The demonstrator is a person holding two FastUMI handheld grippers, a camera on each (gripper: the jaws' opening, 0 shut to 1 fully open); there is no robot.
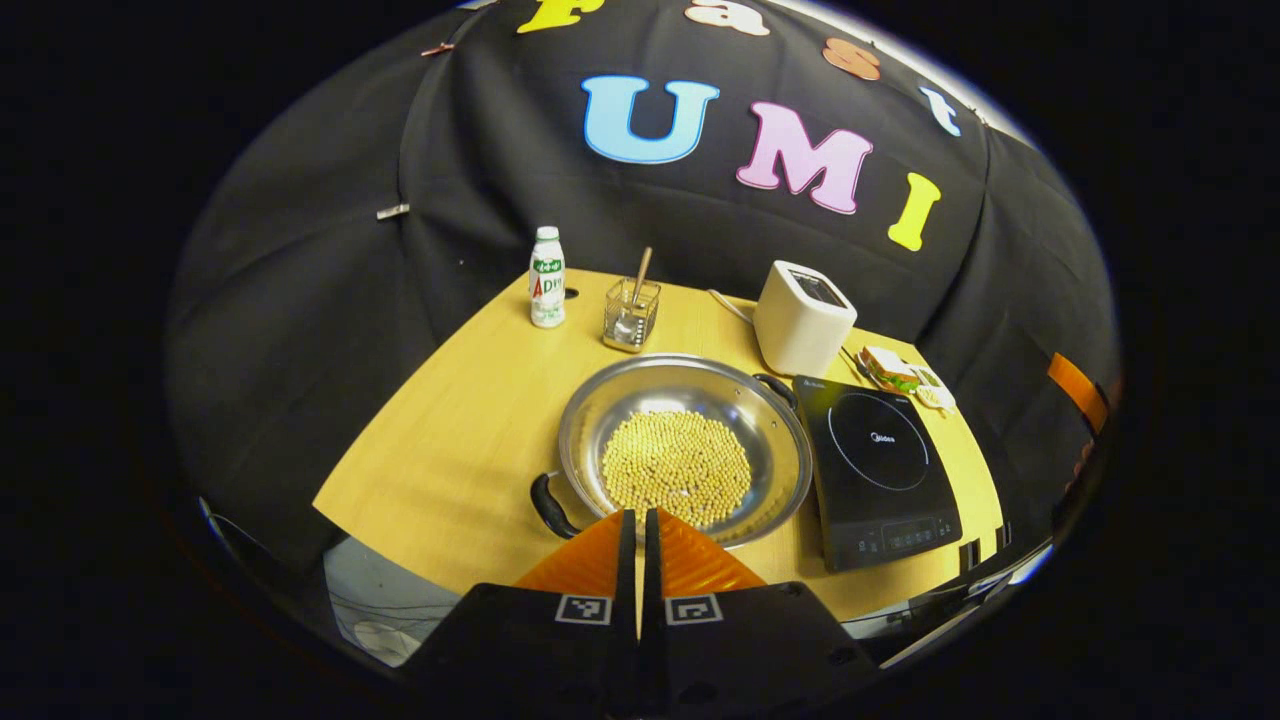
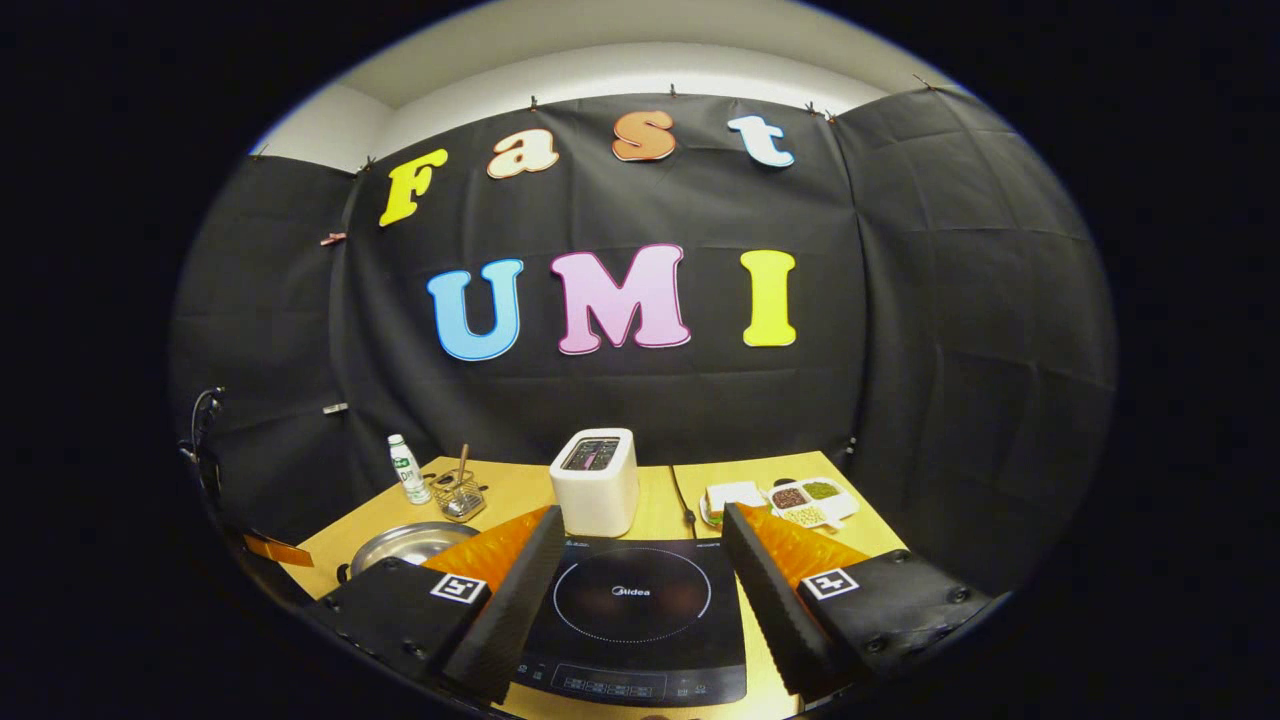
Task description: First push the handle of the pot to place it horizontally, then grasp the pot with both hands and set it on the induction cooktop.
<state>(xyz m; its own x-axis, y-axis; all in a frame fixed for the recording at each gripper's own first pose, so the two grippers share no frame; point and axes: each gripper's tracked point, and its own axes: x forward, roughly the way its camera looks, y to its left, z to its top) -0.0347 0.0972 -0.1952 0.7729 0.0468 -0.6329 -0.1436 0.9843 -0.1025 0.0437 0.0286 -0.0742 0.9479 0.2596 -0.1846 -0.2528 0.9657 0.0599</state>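
A shallow steel pot [image 1: 690, 400] full of pale yellow beans [image 1: 677, 465] sits mid-table in the left gripper view, one black handle [image 1: 548, 505] at its near left, the other [image 1: 777, 386] at its far right beside the black induction cooktop [image 1: 880, 465]. My left gripper [image 1: 639, 520] hangs over the pot's near rim, fingers pressed together with nothing between them. In the right gripper view my right gripper [image 2: 640, 575] stands wide open above the cooktop [image 2: 632, 610], and the pot [image 2: 405, 545] lies off to the left.
A white toaster [image 1: 803, 315] stands behind the cooktop. A small milk bottle [image 1: 546, 277] and a glass jar with a spoon [image 1: 632, 312] sit at the table's far left. A plate of food [image 1: 890, 370] and a divided dish [image 2: 810, 500] rest at the far right.
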